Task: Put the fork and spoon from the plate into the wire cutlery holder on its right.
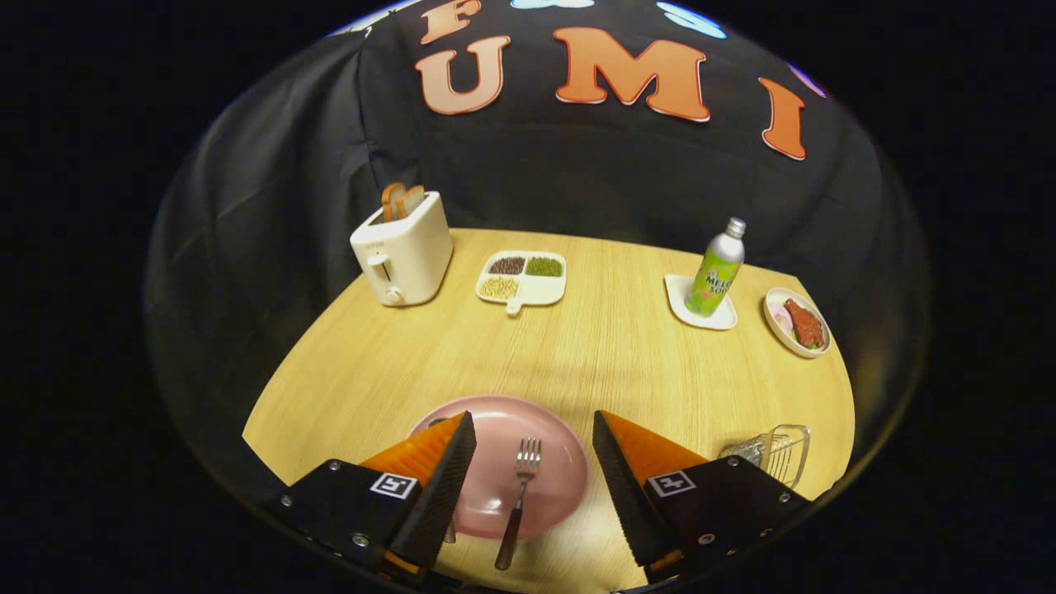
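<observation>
Pale wood-grain table [577,363], matt. Smooth pink plate [553,437] with soft sheen. Shiny metal fork [520,487], darker handle. Thin bright wire cutlery holder [780,450]. Gripper [535,429] held wide open over plate: matt black ribbed fingers [450,470], orange sides. Glossy cream plastic toaster [404,252]. Metallic bottle [716,268], printed green label. Matt black cloth wall [577,173], creased.

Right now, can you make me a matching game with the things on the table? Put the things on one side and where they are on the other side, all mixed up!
Things:
1. fork
2. bottle
3. toaster
4. wire cutlery holder

Places:
A. standing on a small white tray
B. far corner, with bread in its slots
C. on the pink plate, between the open gripper fingers
D. beside the plate, next to one finger

Pairs: 1-C, 2-A, 3-B, 4-D
</observation>
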`<state>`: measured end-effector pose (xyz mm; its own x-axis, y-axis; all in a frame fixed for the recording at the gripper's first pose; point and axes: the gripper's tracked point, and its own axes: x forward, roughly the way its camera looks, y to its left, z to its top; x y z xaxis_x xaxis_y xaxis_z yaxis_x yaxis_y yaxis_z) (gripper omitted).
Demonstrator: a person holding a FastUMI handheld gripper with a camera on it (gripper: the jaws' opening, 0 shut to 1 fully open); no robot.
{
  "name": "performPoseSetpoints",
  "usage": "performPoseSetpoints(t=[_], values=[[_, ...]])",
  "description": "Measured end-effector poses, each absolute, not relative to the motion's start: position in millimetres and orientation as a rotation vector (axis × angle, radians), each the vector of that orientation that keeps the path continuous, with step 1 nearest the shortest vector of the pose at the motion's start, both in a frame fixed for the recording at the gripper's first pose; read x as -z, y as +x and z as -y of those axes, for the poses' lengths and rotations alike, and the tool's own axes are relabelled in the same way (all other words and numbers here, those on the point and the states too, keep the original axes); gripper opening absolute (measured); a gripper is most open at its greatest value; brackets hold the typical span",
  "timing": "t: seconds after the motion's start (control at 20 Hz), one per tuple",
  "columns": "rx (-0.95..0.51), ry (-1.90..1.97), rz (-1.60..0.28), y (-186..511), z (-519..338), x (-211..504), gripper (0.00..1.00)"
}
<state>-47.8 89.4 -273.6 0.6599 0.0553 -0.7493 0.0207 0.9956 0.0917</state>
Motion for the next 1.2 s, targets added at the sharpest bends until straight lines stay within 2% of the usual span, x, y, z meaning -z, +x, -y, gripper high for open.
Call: performPoseSetpoints(t=[0.2,0.3,0.65,0.95,1.05,1.1,1.2], values=[[-0.02,0.079,-0.984,-67.7,-98.5,311.6,0.82],[-0.024,0.075,-1.05,-78.3,-104.1,329.0,0.75],[-0.028,0.067,-1.272,-116.2,-117.5,370.1,0.63],[-0.023,0.054,-1.367,-129.0,-118.2,388.8,0.46],[-0.01,0.049,-1.398,-131.9,-117.6,395.5,0.34],[-0.012,0.043,-1.406,-131.6,-117.3,396.0,0.21],[-0.033,0.043,-1.396,-128.6,-118.0,394.6,0.11]])
